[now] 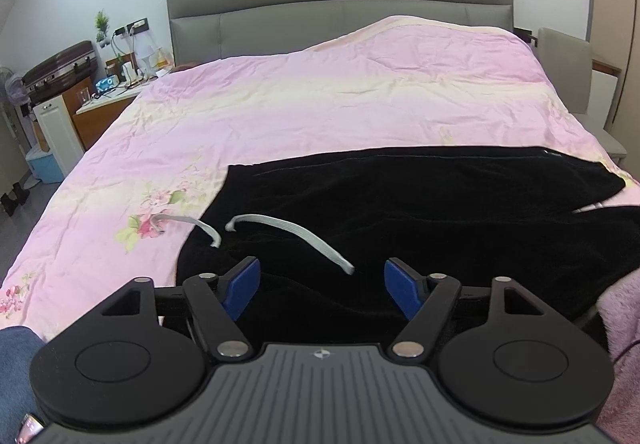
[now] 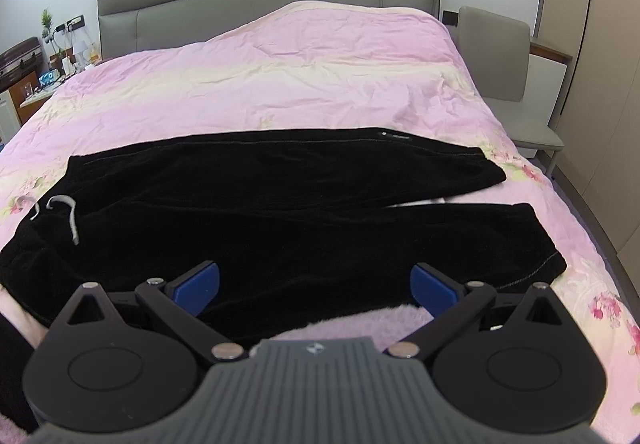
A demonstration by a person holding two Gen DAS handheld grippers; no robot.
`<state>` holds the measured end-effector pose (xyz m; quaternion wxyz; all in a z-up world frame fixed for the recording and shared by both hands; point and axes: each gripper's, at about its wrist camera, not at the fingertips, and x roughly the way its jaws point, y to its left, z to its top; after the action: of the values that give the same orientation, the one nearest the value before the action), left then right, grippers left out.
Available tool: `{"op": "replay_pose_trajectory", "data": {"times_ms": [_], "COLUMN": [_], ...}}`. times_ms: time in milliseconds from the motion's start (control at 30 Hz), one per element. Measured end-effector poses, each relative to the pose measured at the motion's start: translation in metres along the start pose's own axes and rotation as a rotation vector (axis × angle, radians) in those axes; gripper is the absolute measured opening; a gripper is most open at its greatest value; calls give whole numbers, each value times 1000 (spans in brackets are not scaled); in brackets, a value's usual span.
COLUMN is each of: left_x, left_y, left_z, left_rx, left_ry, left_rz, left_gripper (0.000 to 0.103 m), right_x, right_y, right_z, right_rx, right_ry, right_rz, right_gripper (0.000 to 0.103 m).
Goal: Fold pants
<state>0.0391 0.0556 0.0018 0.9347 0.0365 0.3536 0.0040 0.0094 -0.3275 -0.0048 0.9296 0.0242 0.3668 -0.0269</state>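
The black velvety pants (image 2: 280, 212) lie flat on the pink floral quilt (image 2: 320, 84) of the bed, near its foot edge. Their long axis runs left to right across both views: the waistband with its 2 grey flat drawstring ends (image 1: 288, 234) is at the left, and the 2 leg cuffs are at the right.

The left hand-held gripper (image 1: 322, 286) hovers over the waistband area, its blue pads (image 1: 240, 290) spread wide with nothing between them. The right hand-held gripper (image 2: 314, 290) hovers over the near leg, also spread and empty. Neither one touches the cloth, as far as the views show.

Judgement: no fold has been made. The left hand-held gripper is nearer the waistband, the right one nearer the cuffs, so each is placed to pinch the near edge on its own side.

The right wrist view shows the whole garment, including both cuffs and the gap between the legs. The left wrist view shows the drawstring ends close up, one lying partly on the quilt, but cuts off the near cuff.
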Motion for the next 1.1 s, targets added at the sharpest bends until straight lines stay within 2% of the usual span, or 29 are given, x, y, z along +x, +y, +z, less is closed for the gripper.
{"op": "replay_pose_trajectory", "data": {"times_ms": [100,167,233,333,533,633,767,1000,1067,1100], "left_x": [18,37,62,108,206,249,293,319,323,323], "left_y": [37,58,80,112,162,176,187,204,212,216], "left_z": [17,27,36,45,43,36,24,7,2,0], "left_rx": [-33,-29,-31,-79,-261,-327,-360,-376,-450,-489], "left_ry": [24,56,98,163,301,351,432,460,505,522], "left_rz": [-20,-57,-91,-126,-158,-156,-169,-322,-433,-457], "left_gripper": [78,69,68,67,68,70,71,73,51,50], "right_x": [19,34,49,69,112,136,164,198,206,209], "right_y": [-16,-24,-31,-40,-52,-49,-36,2,10,13], "right_z": [6,10,15,22,32,35,40,48,49,49], "right_rx": [31,49,52,40,21,-1,-26,-132,-140,-142], "right_ry": [6,27,36,46,77,122,170,191,196,199], "right_rz": [1,-8,-20,-52,-105,-116,-103,-74,-64,-59], "right_gripper": [98,98,98,98,98,97,97,97,97,97]}}
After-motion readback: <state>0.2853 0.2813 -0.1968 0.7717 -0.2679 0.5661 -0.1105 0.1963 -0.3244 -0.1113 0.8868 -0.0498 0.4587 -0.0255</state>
